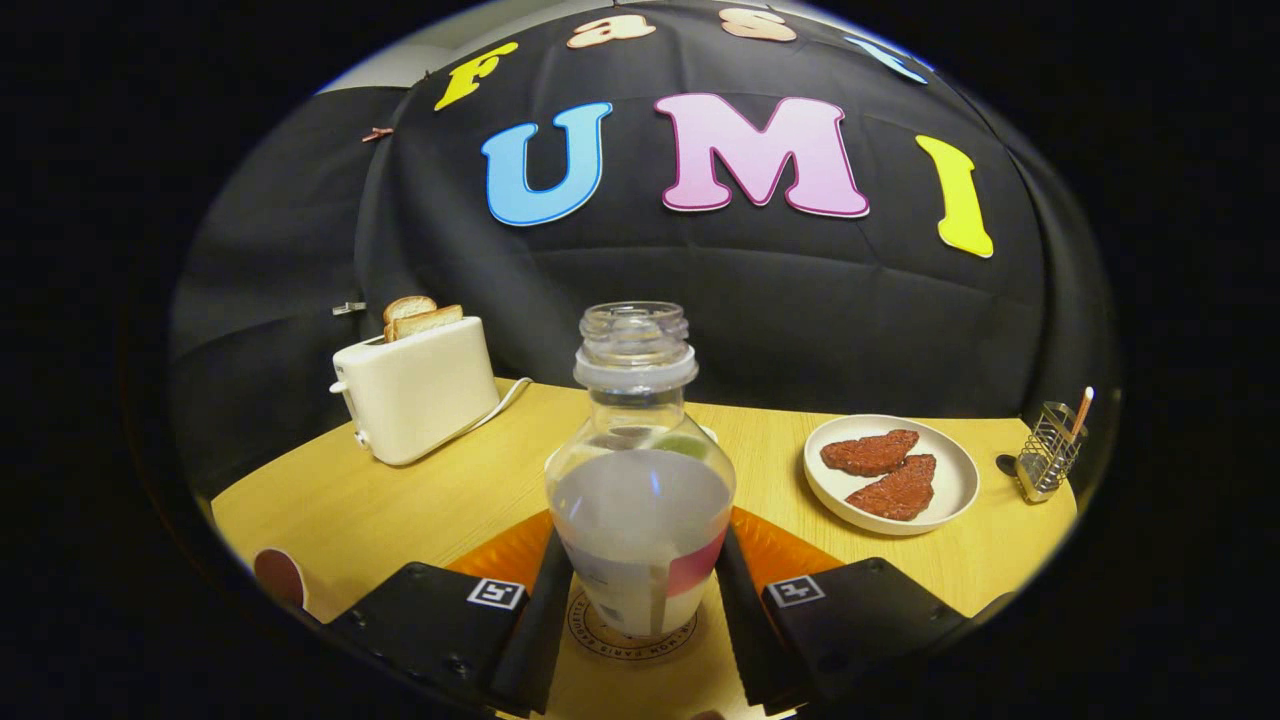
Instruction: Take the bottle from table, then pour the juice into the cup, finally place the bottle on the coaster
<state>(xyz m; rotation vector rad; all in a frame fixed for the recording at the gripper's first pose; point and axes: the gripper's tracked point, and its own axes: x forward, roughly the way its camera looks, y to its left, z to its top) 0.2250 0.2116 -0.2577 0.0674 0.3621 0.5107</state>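
A clear glass bottle (pixel 640 480) with no cap stands upright between my fingers, about half full of pale whitish juice. My gripper (pixel 640 560) is shut on the bottle, one finger (pixel 545 610) pressing on each side of its lower body. The bottle's base rests on a round wooden coaster (pixel 598 628) with a printed ring. Just behind the bottle, partly hidden by it, the white rim of the cup (pixel 708 433) shows, with something greenish inside seen through the glass.
An orange mat (pixel 795 553) lies under and beyond the fingers. A white toaster (pixel 418 390) with bread stands at the back left with its cord. A white plate (pixel 955 480) with two brown patties and a wire holder (pixel 1047 452) stand to the right. A dark red disc (pixel 280 577) lies near left.
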